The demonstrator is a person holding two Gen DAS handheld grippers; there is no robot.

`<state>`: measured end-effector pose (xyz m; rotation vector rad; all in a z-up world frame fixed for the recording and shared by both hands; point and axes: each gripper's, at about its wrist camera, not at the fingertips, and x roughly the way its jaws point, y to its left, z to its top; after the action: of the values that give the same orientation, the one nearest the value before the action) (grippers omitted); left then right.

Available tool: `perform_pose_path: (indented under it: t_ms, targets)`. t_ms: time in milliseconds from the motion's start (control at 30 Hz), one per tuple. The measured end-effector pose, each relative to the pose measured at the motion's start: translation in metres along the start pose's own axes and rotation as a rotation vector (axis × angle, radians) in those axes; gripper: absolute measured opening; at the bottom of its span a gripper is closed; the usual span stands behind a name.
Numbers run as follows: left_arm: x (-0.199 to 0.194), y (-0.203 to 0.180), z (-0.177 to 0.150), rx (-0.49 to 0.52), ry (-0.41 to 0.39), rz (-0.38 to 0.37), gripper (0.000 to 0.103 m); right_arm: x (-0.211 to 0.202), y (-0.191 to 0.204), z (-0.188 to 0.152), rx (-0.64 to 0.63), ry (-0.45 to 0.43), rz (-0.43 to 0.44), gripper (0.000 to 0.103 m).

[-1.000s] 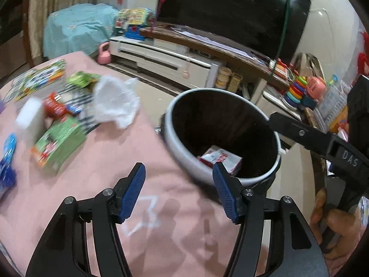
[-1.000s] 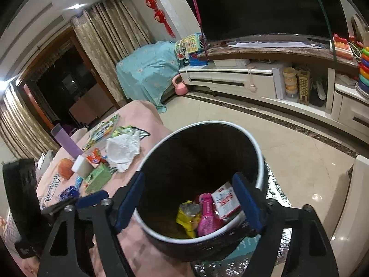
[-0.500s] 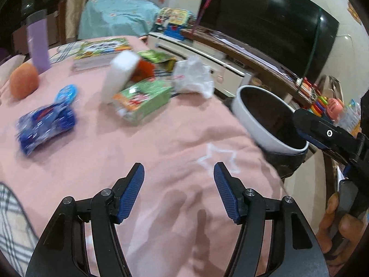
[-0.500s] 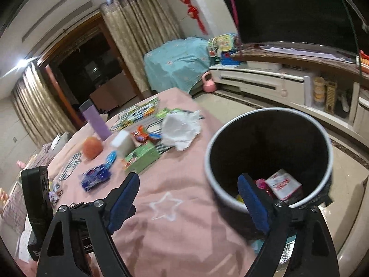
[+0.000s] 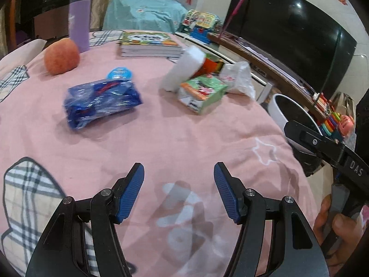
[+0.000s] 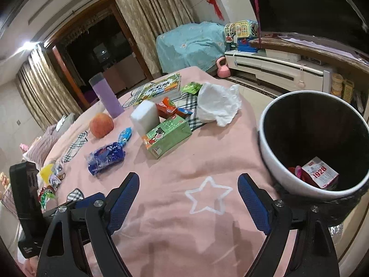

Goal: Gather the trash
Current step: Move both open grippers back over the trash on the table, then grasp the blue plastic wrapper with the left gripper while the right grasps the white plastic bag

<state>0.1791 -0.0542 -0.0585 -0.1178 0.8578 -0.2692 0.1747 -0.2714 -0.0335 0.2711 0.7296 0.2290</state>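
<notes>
Trash lies on the pink tablecloth (image 5: pixel 184 143): a crumpled blue wrapper (image 5: pixel 101 101) (image 6: pixel 106 158), a green carton (image 5: pixel 203 92) (image 6: pixel 167 136), a crumpled white bag (image 5: pixel 238 78) (image 6: pixel 218 103), a red wrapper (image 6: pixel 167 107) and a green wrapper (image 6: pixel 191 87). A white-rimmed black bin (image 6: pixel 272 157) (image 5: pixel 280 113) stands off the table's right edge, with a red-and-white carton (image 6: pixel 319 173) inside. My left gripper (image 5: pixel 178 175) hovers open over bare cloth, short of the blue wrapper. Over the star print, my right gripper (image 6: pixel 189 184) is open and holds nothing.
A peach (image 5: pixel 61 57), a purple cup (image 5: pixel 79 20), a stack of books (image 5: pixel 150 43) and a white block (image 5: pixel 184 69) stand farther back on the table. A TV stand (image 6: pixel 276 69) with toys lies beyond the bin. A hand (image 5: pixel 334 226) grips the right tool.
Both views have swung left, from over the bin to over the table. The bin has slid to the right edge. Both grippers stay open with nothing in them.
</notes>
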Motion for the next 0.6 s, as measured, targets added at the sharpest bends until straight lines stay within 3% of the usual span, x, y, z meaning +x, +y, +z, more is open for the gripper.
perform_pose_path:
  t_ms: [200, 367, 533, 600]
  targets:
    - [-0.005, 0.028, 0.004, -0.003, -0.023, 0.061, 0.066, 0.016, 0.004, 0.002, -0.006, 0.017, -0.004, 0.089]
    - [-0.011, 0.044, 0.019, 0.064, -0.058, 0.115, 0.069, 0.026, 0.005, 0.006, -0.007, 0.032, -0.009, 0.089]
    - [-0.016, 0.059, 0.045, 0.179, -0.106, 0.153, 0.087, 0.029, 0.003, 0.020, -0.018, 0.017, -0.019, 0.089]
    - [-0.013, 0.064, 0.056, 0.238, -0.104, 0.159, 0.088, 0.030, 0.003, 0.027, -0.023, 0.008, -0.028, 0.088]
